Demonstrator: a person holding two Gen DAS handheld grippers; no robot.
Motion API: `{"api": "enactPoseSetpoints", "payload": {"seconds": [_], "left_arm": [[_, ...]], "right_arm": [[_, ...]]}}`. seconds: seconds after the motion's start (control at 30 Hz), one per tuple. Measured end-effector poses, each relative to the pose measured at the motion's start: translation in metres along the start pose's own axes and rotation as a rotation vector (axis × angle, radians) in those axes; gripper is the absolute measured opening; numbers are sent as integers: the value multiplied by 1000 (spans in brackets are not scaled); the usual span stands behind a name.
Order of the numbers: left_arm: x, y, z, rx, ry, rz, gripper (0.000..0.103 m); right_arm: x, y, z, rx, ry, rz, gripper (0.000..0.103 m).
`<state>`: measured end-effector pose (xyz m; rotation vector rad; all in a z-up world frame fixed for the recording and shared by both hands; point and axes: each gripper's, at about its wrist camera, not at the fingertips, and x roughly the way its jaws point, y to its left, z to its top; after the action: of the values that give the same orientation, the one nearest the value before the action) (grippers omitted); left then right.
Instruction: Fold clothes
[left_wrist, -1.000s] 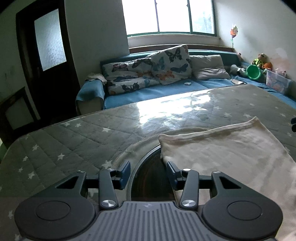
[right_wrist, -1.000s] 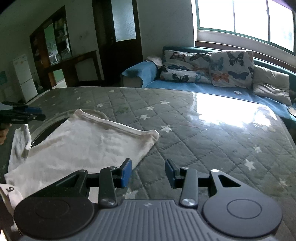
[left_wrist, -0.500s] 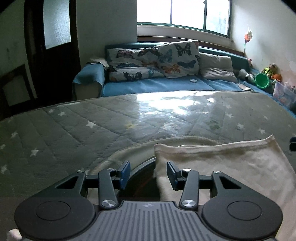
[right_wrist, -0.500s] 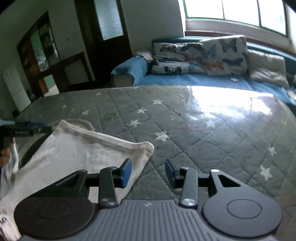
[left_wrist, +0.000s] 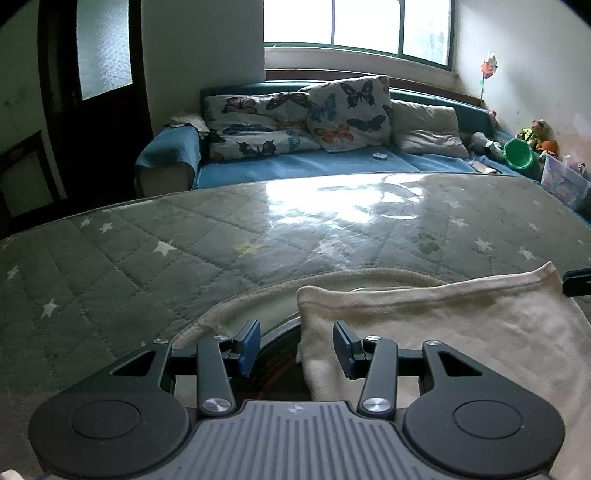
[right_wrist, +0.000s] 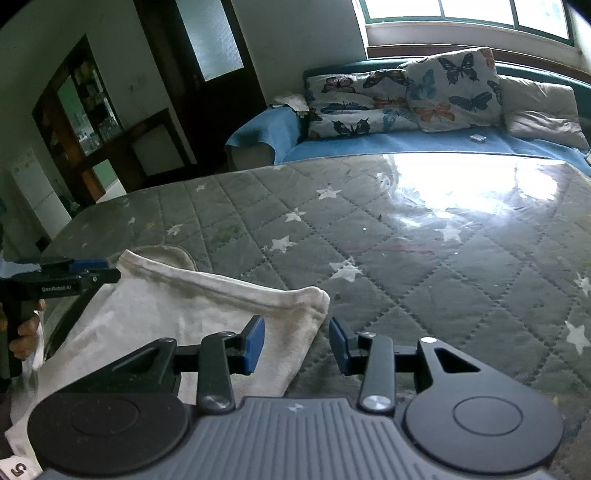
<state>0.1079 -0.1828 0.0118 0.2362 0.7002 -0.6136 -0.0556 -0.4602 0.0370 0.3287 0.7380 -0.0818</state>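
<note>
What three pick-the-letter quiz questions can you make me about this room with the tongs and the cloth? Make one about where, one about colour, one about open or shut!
1. Where does the cream cloth lie?
A. on the starry grey cover
B. on the sofa
C. on the floor

2. What colour are the pads of the tongs?
A. red
B. blue
C. yellow

3. How are the right tongs?
A. shut on the cloth
B. open
C. out of view

Answers: 1 A, the cloth is spread on the quilted cover. 2 B, both wrist views show blue pads. 3 B, there is a wide gap over the cloth's corner.
</note>
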Motion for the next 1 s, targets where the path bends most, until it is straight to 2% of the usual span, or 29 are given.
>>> {"api": "enactPoseSetpoints", "payload": {"seconds": [0.07, 0.17, 0.37, 0.43, 0.67, 0.77, 0.8, 0.83, 1.0], "left_arm": [[3, -2, 1, 6, 3, -3, 45], [7, -6, 2, 13, 6, -10, 33], [11, -16, 3, 41, -7, -1, 9], [11, -17, 4, 42, -14, 6, 7], [13, -18, 5, 45, -35, 27, 6], [16, -19, 4, 46, -27, 42, 7], [16, -20, 3, 48, -30, 39, 7], [15, -19, 3, 49, -32, 37, 10], [5, -16, 4, 40, -33, 47, 15]], "right_arm": [[2, 1, 0, 0, 2, -3, 39], [5, 3, 1, 1, 6, -6, 38], [11, 6, 3, -8, 8, -28, 14], [11, 8, 3, -15, 2, -41, 5], [13, 11, 4, -39, -12, -75, 4], [14, 12, 3, -51, -8, -72, 8], [9, 15, 1, -65, -9, -64, 14], [4, 18, 0, -79, -11, -56, 15], [-20, 34, -9, -151, -19, -15, 16]]}}
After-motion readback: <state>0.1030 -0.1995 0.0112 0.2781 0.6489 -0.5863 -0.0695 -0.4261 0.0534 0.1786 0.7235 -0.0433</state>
